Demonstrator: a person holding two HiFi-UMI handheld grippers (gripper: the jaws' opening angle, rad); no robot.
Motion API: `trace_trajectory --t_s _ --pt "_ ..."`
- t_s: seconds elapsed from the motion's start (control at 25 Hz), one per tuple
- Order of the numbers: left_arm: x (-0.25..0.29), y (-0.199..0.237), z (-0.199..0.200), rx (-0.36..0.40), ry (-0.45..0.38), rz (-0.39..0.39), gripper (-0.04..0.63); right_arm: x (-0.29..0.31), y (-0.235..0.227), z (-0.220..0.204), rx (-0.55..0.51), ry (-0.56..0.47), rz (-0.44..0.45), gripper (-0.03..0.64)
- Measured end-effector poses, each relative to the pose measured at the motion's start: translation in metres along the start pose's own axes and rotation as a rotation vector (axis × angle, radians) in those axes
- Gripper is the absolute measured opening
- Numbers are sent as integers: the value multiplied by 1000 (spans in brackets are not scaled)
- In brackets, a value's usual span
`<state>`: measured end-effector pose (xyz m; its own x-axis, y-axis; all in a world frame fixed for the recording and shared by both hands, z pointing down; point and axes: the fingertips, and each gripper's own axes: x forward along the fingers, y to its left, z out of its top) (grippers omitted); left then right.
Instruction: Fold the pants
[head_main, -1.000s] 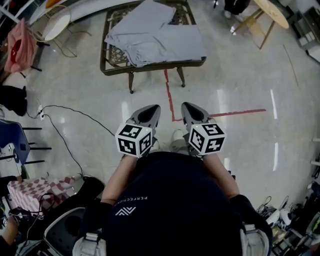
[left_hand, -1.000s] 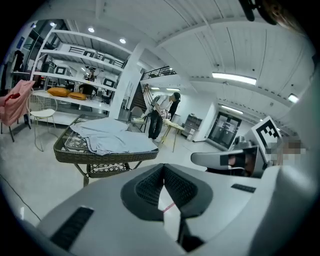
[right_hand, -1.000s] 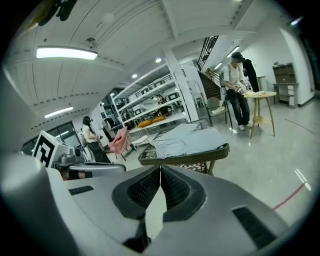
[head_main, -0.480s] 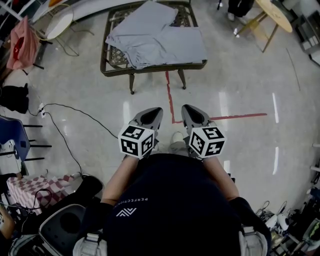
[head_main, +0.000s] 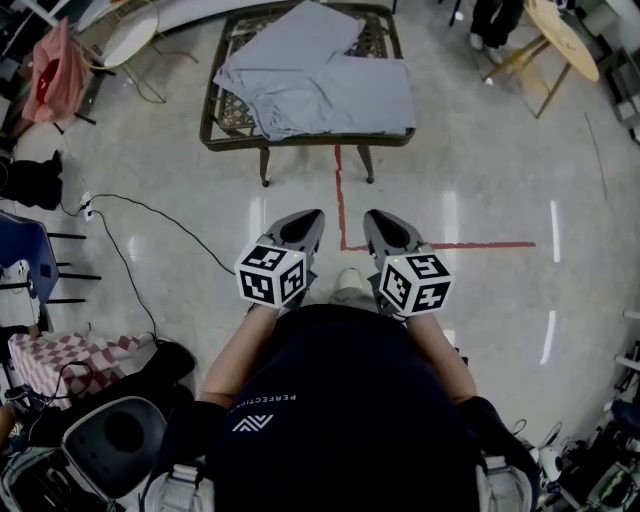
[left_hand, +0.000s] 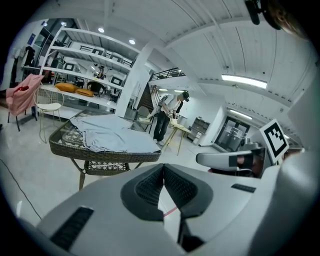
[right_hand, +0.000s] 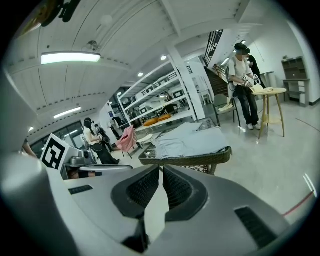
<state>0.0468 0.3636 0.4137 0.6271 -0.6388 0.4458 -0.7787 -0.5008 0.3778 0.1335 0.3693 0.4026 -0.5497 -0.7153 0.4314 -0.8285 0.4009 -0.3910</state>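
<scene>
Pants (head_main: 318, 82) lie rumpled on the wicker table (head_main: 300, 136), well ahead of the left gripper (head_main: 298, 228) and right gripper (head_main: 388, 228), both closed and empty; soft, light, probably floppy cloth, best pinched at the waistband corners

Glossy grey floor (head_main: 500, 170) with red tape (head_main: 470, 244)

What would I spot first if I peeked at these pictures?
Probably the two grippers with black-and-white marker cubes, the left gripper and the right gripper, side by side in the middle of the head view, both shut and empty. Beyond them, rumpled grey pants lie spread over a wicker table at the top, with a red line on the floor between.
</scene>
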Motion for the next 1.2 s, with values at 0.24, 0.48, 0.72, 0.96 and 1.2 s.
trace_trajectory --t_s 0.24,0.48,0.72,0.96,1.2 --pt "22 -8 -2 5 2 46 8 2 -23 8 -27 4 47 41" --pt "36 -11 -1 14 14 71 8 0 -44 7 -33 23 52 41" --pt "48 -13 -1 19 32 72 9 4 -56 9 -25 29 57 41" --pt "56 -3 5 13 16 95 9 5 -69 10 -3 22 39 41" --pt "70 7 8 15 26 96 9 13 -81 15 -3 35 19 41"
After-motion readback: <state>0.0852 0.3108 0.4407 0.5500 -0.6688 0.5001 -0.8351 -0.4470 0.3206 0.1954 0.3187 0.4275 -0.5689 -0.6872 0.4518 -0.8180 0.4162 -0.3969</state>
